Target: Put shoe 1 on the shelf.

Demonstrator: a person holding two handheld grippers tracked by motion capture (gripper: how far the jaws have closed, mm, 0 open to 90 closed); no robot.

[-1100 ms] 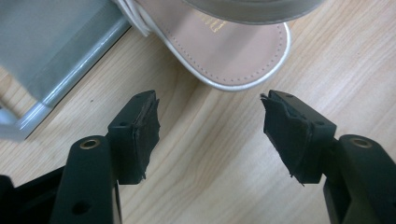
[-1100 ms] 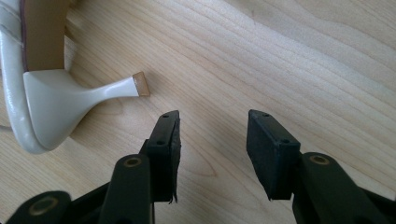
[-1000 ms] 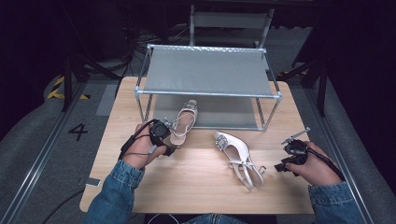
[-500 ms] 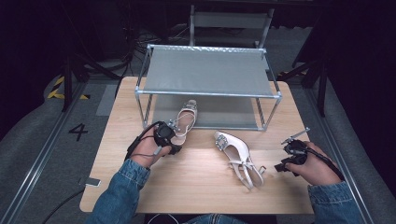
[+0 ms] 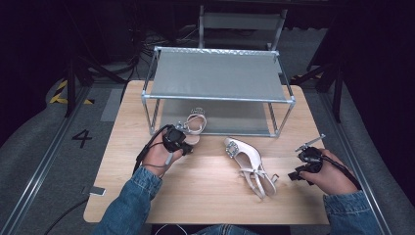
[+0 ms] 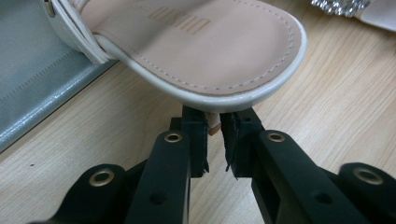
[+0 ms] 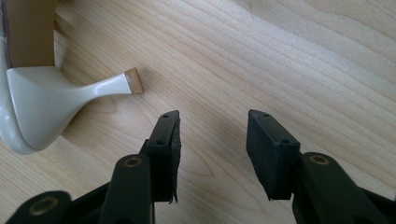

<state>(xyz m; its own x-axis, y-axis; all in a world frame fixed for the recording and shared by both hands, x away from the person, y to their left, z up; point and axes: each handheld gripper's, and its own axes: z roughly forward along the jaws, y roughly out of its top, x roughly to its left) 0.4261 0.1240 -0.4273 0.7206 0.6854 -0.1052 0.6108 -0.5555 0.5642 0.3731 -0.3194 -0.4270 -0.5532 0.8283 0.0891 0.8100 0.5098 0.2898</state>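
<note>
A white high-heeled sandal stands upright at the front of the metal rack's lower shelf, heel towards me. My left gripper is behind it. In the left gripper view its jaws have just been closing and now pinch the thin heel under the sandal's insole, so my left gripper is shut on it. The matching sandal lies on its side mid-table. Its heel shows at the left of the right gripper view. My right gripper rests right of it, and this gripper is open with bare wood between the jaws.
A two-tier metal rack with grey shelves stands at the back of the wooden table. The second sandal's jewelled strap shows at the top right of the left gripper view. A chair stands behind the rack.
The left hand has edged forward to the standing sandal and its jaws have closed on the heel. The right hand and the lying sandal have kept still.
</note>
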